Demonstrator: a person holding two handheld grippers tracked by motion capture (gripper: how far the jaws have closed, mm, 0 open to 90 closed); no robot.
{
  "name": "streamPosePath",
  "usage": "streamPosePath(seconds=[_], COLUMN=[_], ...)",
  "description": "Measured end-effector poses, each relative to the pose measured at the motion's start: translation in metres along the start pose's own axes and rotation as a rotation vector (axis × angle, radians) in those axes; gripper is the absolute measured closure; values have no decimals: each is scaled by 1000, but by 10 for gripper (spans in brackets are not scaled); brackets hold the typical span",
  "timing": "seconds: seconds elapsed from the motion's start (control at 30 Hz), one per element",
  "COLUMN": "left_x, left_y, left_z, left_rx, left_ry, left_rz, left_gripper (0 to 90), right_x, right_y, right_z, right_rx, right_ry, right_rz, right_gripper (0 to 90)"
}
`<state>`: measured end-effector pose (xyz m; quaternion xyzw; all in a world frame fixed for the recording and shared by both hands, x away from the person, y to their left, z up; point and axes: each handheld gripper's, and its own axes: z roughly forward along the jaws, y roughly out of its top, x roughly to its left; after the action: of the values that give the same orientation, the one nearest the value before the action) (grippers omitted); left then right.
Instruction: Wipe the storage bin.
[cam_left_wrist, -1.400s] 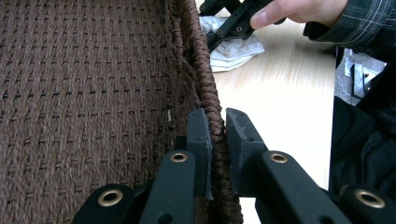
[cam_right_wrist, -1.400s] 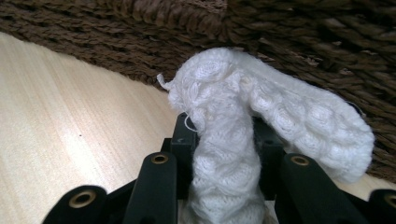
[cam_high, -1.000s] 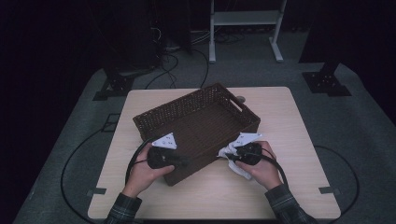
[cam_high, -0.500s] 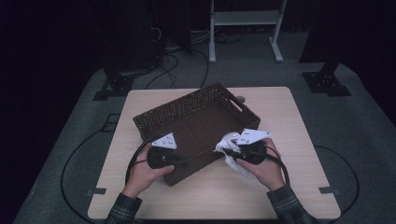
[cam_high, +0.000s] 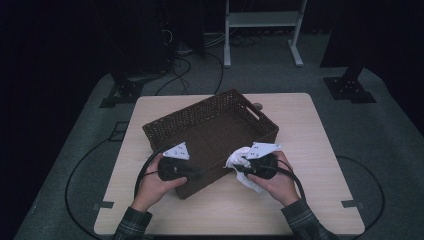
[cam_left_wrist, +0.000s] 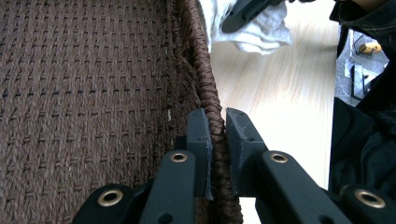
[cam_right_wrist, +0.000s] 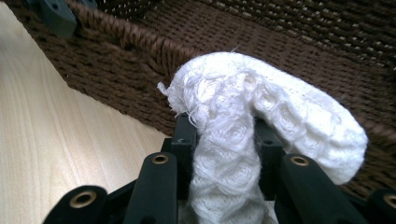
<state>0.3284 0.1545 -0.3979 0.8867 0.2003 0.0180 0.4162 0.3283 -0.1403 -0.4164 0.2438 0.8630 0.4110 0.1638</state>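
Light wooden table (cam_high: 320, 150); brown wicker basket (cam_high: 210, 125) directly on it, slightly skewed.

One dark brown woven wicker basket (cam_high: 210, 131), rectangular, open-topped. One white knitted cloth (cam_high: 239, 159), bunched up. One light wooden tabletop (cam_high: 310, 135), square with rounded corners. Two black handheld grippers: left gripper (cam_high: 197, 172), right gripper (cam_high: 235, 169), each with two fingers (cam_left_wrist: 200, 140), so four fingers in all. Two grey three-cornered plates, one on top of each gripper. Two hands of one person, two plaid sleeves. One white metal frame on the floor behind the tabletop.
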Motion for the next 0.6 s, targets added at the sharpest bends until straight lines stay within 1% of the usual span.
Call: streamPosePath(seconds=[0.27,0.3,0.47,0.6], left_x=[0,0,0,0], left_y=[0,0,0,0], left_z=[0,0,1,1], left_rx=[0,-1,-1,-1], left_ry=[-1,-1,0,-1], left_rz=[0,-1,0,-1], left_gripper=[797,797,797,796], right_x=[1,1,1,3], right_y=[-10,-11,-15,-19], right_z=[19,21,24,32], right_rx=[66,68,77,115], right_ry=[5,9,21,24], right_rz=[-5,-3,7,-3], right_gripper=[681,681,682,682])
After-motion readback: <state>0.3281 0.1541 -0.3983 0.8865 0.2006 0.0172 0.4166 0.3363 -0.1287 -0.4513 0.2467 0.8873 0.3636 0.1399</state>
